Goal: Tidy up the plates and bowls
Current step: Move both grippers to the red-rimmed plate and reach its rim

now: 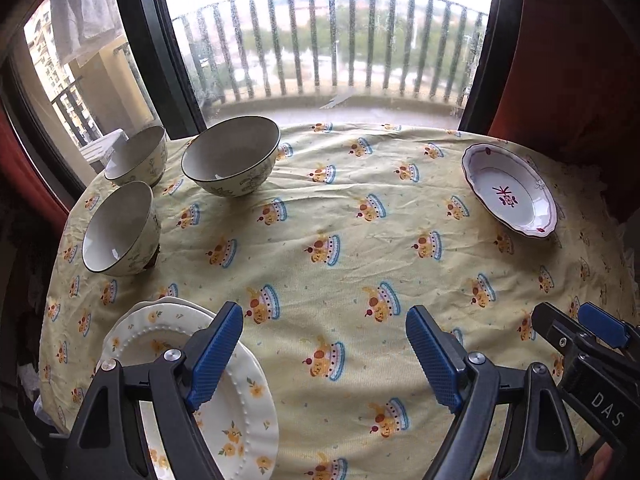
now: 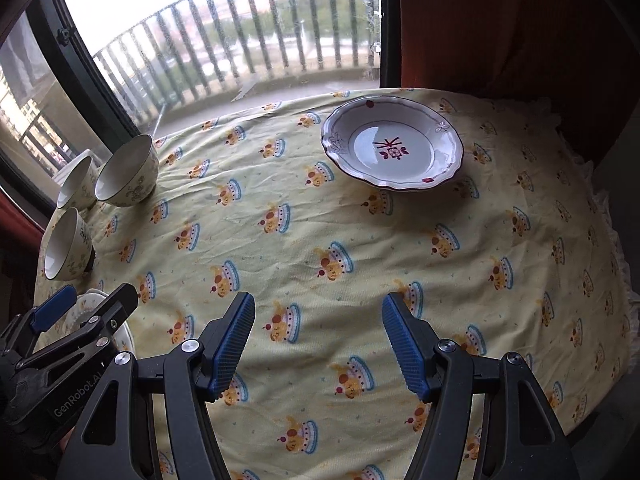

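Three cream floral bowls stand at the table's far left: a large one point(image 1: 232, 156), one behind it point(image 1: 138, 156), one nearer point(image 1: 120, 230). They also show in the right wrist view point(image 2: 126, 172). A stack of cream plates with yellow flowers point(image 1: 240, 408) lies at the near left, partly under my left gripper's left finger. A white deep plate with red pattern point(image 1: 508, 190) point(image 2: 394, 148) sits at the far right. My left gripper point(image 1: 324, 344) is open and empty above the cloth. My right gripper point(image 2: 318, 336) is open and empty, to the right of the left one.
The round table has a yellow cloth point(image 1: 340, 208) with cake prints. A balcony window point(image 1: 328, 40) is behind it. Red curtains point(image 2: 520, 20) hang at the right. The right gripper's body point(image 1: 592, 352) shows beside the left gripper.
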Action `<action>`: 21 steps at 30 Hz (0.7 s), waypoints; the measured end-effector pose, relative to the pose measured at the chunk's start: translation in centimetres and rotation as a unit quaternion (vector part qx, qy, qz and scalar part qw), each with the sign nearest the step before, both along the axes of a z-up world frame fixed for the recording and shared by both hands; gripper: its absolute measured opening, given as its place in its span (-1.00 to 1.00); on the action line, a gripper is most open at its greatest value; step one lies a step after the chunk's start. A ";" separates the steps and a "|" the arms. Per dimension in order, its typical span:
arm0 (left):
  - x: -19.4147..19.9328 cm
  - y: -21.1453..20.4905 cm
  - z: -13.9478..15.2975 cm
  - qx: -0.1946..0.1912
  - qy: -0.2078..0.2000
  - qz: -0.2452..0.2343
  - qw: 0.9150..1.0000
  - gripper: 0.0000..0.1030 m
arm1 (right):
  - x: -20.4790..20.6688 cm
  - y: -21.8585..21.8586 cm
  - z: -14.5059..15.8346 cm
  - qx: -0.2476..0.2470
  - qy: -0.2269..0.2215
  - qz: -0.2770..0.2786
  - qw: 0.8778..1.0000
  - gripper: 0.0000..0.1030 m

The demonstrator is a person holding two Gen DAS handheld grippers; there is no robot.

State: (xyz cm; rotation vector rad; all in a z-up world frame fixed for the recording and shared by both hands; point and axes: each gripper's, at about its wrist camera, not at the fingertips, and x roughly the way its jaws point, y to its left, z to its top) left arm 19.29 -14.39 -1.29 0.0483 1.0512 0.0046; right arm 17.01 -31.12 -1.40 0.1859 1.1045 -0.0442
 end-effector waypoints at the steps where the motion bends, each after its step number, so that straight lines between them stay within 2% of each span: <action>1: 0.2 -0.8 -0.1 -0.002 0.001 0.000 1.000 0.66 | 0.4 -0.9 -0.1 -0.001 -0.001 0.001 1.000 0.35; 4: 1.2 -3.2 -0.6 -0.016 0.002 -0.009 1.000 0.66 | 1.5 -3.5 -0.1 -0.002 -0.006 0.000 1.000 0.35; 10: 3.6 -8.0 -2.0 -0.020 0.004 -0.033 0.999 0.66 | 3.6 -8.2 -1.1 -0.001 -0.011 -0.007 1.000 0.46; 16: 6.6 -10.7 -2.6 -0.034 0.007 -0.035 0.999 0.65 | 6.2 -11.5 -1.9 0.005 -0.022 -0.029 0.999 0.48; 21: 8.8 -12.7 -3.6 -0.020 0.004 -0.041 0.999 0.65 | 8.7 -13.1 -3.1 -0.003 -0.030 -0.032 0.999 0.48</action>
